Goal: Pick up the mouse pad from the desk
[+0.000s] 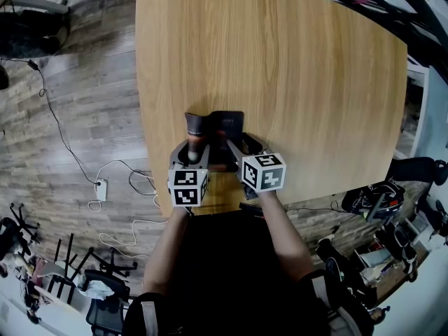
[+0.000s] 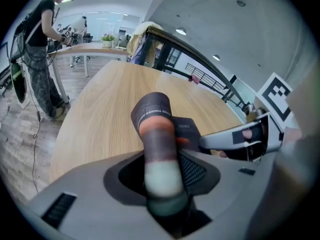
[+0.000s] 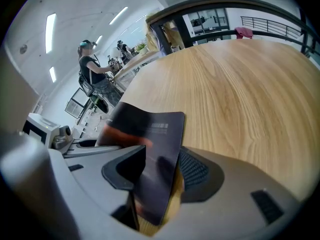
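The dark mouse pad [image 1: 225, 123] is off the wooden desk [image 1: 280, 61] near its front edge, curled up between both grippers. Its left side is rolled into a tube [image 2: 156, 121] that runs between the jaws of my left gripper [image 1: 197, 148], which close around it [image 2: 162, 176]. The pad's flatter right side [image 3: 156, 134] stands on edge in my right gripper [image 1: 239, 147], whose jaws [image 3: 157, 181] pinch the thin sheet. The two grippers sit side by side, close together. The right gripper's jaw [image 2: 240, 136] shows at the right of the left gripper view.
The desk's front edge lies just under the grippers. On the wood floor to the left lie cables and a power adapter [image 1: 101, 188]. Office chairs [image 1: 105, 299] stand lower left, bags [image 1: 374, 198] lower right. A person [image 2: 37, 54] stands by another table far off.
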The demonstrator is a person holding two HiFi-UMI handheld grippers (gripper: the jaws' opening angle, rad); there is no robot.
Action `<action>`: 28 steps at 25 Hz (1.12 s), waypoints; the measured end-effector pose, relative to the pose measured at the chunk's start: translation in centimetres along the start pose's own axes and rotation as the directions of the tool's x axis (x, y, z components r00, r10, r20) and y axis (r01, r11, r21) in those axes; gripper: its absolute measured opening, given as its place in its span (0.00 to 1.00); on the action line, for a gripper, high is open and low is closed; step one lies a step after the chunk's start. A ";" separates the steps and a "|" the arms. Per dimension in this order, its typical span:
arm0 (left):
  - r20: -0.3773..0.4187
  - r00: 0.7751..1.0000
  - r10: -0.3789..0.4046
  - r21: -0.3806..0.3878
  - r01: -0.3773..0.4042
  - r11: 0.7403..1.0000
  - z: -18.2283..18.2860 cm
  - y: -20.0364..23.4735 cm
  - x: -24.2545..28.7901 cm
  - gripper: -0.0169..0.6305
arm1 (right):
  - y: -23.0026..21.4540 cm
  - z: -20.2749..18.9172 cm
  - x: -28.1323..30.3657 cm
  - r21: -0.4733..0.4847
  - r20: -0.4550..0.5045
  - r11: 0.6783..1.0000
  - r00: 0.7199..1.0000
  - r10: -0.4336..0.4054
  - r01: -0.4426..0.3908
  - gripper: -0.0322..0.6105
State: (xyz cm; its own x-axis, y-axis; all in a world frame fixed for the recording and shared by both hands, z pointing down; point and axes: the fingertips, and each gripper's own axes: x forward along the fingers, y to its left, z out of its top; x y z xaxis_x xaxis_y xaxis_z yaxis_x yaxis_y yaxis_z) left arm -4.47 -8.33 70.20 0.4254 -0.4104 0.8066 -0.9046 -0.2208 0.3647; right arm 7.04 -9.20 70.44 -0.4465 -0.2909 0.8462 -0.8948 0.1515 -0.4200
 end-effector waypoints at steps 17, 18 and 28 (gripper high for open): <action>0.028 0.999 -0.034 -0.019 0.034 0.999 -0.2 -1.5 0.0 0.14 | 0.0 -0.7 -0.7 -0.013 0.006 1.000 1.000 0.003 -0.003 0.39; 0.031 0.999 -0.037 -0.018 0.037 0.999 -0.1 -1.6 0.0 0.14 | 0.0 -0.7 -0.7 -0.014 0.007 1.000 1.000 0.004 -0.004 0.39; 0.060 0.996 -0.062 -0.017 0.063 0.998 0.2 -2.5 -0.6 0.11 | 0.2 -0.9 -1.3 -0.020 0.025 1.000 1.000 0.004 -0.004 0.39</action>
State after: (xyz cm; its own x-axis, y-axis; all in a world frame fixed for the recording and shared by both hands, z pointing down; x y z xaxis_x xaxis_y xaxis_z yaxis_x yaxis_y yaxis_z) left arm -2.47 -7.72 68.73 0.4817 -0.4484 0.7529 -0.8762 -0.2309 0.4230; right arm 7.46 -7.96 69.54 -0.4505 -0.3137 0.8358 -0.8927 0.1717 -0.4167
